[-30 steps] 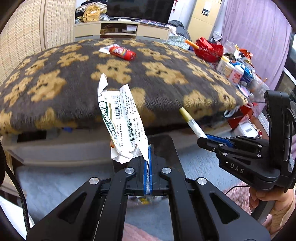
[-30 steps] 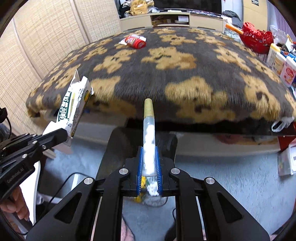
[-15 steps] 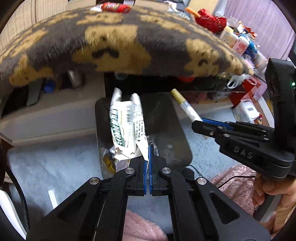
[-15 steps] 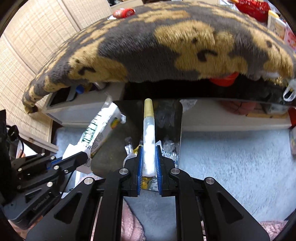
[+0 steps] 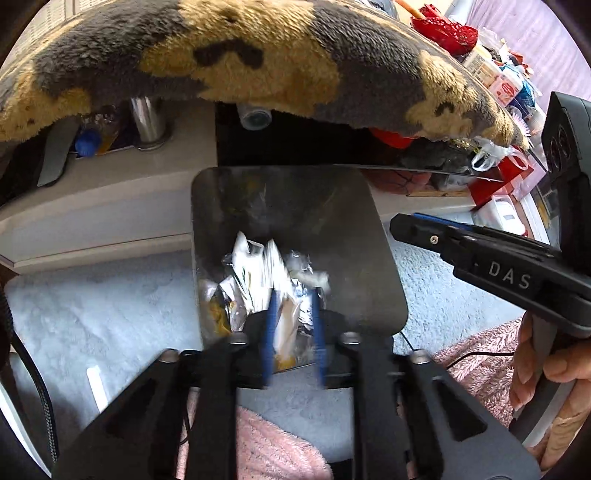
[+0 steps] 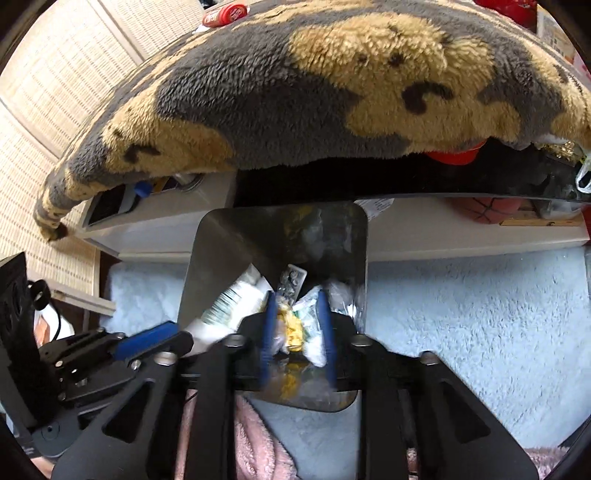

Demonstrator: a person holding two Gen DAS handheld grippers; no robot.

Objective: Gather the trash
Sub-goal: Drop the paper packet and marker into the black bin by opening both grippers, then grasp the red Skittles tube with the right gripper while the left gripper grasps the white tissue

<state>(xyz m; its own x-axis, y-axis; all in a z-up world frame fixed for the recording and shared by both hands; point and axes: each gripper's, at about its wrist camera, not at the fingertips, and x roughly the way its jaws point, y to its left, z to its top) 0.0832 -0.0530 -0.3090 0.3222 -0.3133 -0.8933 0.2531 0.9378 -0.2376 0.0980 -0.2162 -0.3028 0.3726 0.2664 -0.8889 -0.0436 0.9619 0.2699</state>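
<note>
A grey metal trash bin [image 5: 291,199] stands on the floor under the blanket's edge, with crumpled wrappers in it. My left gripper [image 5: 293,299] hangs over its mouth. Its jaws are opening, and the white and green wrapper [image 5: 258,266] drops blurred just beyond the blue pads, free of them. In the right wrist view my right gripper [image 6: 296,297] is over the same bin [image 6: 221,240], jaws opening, with only loose trash below the gap. I cannot pick out the gold-capped tube. The wrapper [image 6: 232,301] lies at the bin's left. Each gripper shows in the other's view: right [image 5: 402,225], left [image 6: 181,338].
A grey and tan bear-print blanket [image 5: 258,55] overhangs the bin. A red packet [image 6: 225,14] lies on top of it. A white low shelf [image 5: 110,206] runs behind the bin, a pale blue rug [image 6: 461,314] lies around it. A hand [image 5: 546,369] holds the right gripper.
Both grippers came down over the bin and their jaws parted. The wrapper left the left pads and fell into the bin. The tube is gone from the right pads.
</note>
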